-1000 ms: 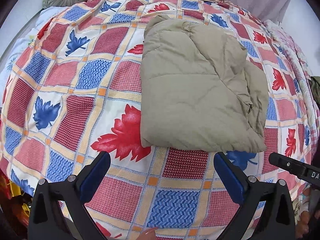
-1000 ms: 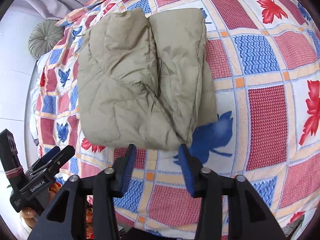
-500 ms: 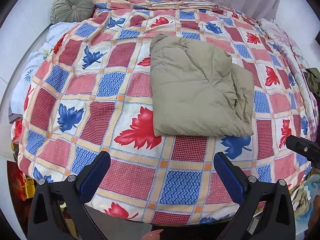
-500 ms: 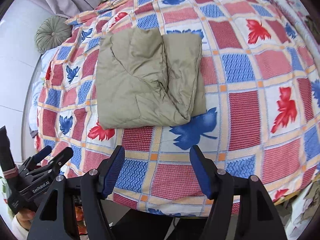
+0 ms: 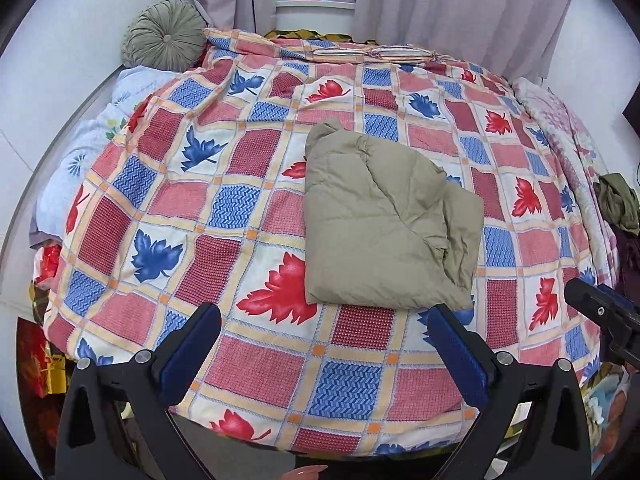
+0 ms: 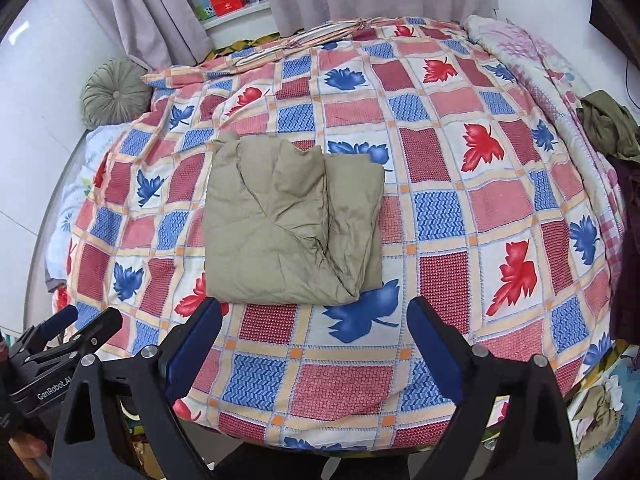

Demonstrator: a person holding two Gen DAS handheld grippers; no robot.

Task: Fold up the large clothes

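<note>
On the bed (image 5: 248, 368), near the middle of its leaf-patterned cover, lies the khaki quilted coat (image 5: 384, 224), folded into a rough square with a diagonal flap on top and a narrower layer showing along its right side. In the right wrist view the coat (image 6: 288, 224) sits left of centre, its near edge just beyond a blue leaf print.

The left hand-held gripper (image 5: 324, 352) hangs over the near edge of the bed with its blue-padded jaws spread wide and nothing between them; it is apart from the coat. The right hand-held gripper (image 6: 316, 344) is likewise spread wide and empty, above the near part of the cover, with its left pad close to the coat's near-left corner in the picture but not visibly touching it. Each gripper shows at the edge of the other's view.

At the far left corner of the bed rests a round green cushion (image 5: 164, 34). Pale curtains (image 5: 452, 16) hang behind the bed. At the far right edge lies a crumpled olive garment (image 6: 608, 124), beside a pink floral blanket (image 6: 532, 52).
</note>
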